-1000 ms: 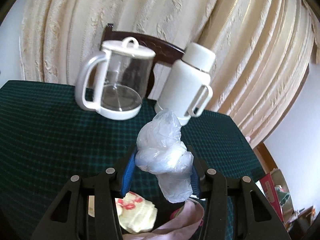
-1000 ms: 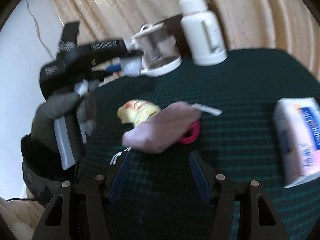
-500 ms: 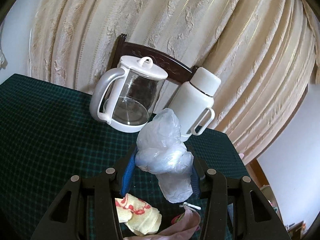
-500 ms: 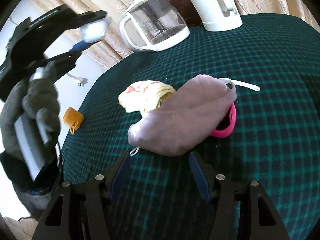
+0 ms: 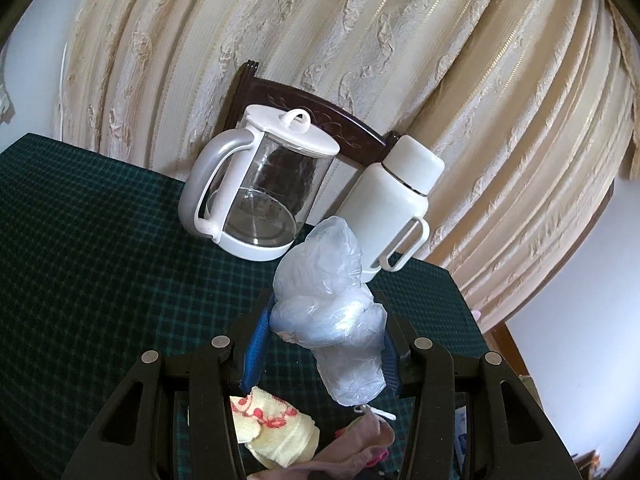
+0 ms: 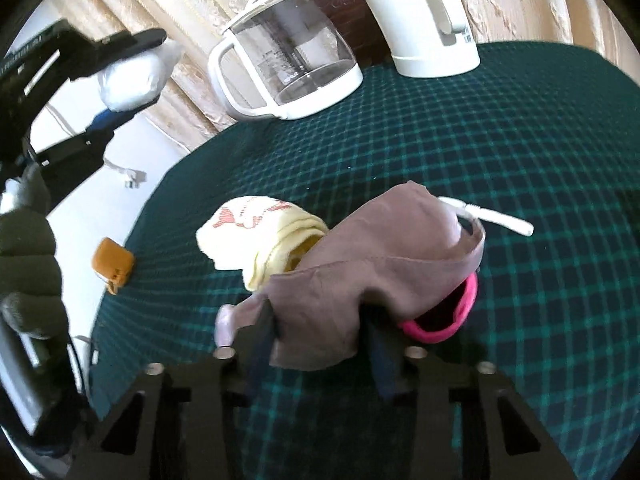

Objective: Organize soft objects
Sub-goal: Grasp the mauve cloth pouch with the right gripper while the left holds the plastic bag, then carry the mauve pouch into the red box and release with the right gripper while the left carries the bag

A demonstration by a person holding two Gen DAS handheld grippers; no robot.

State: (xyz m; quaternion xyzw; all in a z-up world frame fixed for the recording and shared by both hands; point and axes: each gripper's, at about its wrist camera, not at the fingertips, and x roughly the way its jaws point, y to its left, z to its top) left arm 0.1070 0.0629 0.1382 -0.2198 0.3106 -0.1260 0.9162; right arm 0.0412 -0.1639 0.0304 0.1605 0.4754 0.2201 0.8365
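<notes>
Dark green checked cloth covers the table (image 6: 520, 160).

Left side: the left gripper (image 5: 326, 336) is held above the table, clear of the cloth, pinching a crumpled clear plastic bag (image 5: 328, 304) between its blue pads. The bag bulges above the fingers and hangs below them. In the right wrist view this gripper and bag (image 6: 130, 76) appear at the upper left, off the table's left edge, carried by a gloved hand (image 6: 28, 252). A small orange object (image 6: 112, 264) lies at the left edge of the table.

Centre: a yellow cloth with red print (image 6: 256, 236) lies bunched on the table. Touching it and partly overlapping it lies a mauve fabric pouch (image 6: 360, 276) with a white cord end (image 6: 496, 220) projecting to the right. A pink item (image 6: 448, 316) shows from under the pouch's right side. The right gripper (image 6: 316, 352) is low over the table with its jaws closing; the near corner of the pouch lies between the fingers, which look to be against the fabric.

Far edge: a glass jug with white lid and handle (image 6: 288, 56) stands beside a white flask (image 6: 424, 20), in front of a dark wooden chair back (image 5: 312, 108) and a cream curtain (image 5: 400, 40).
</notes>
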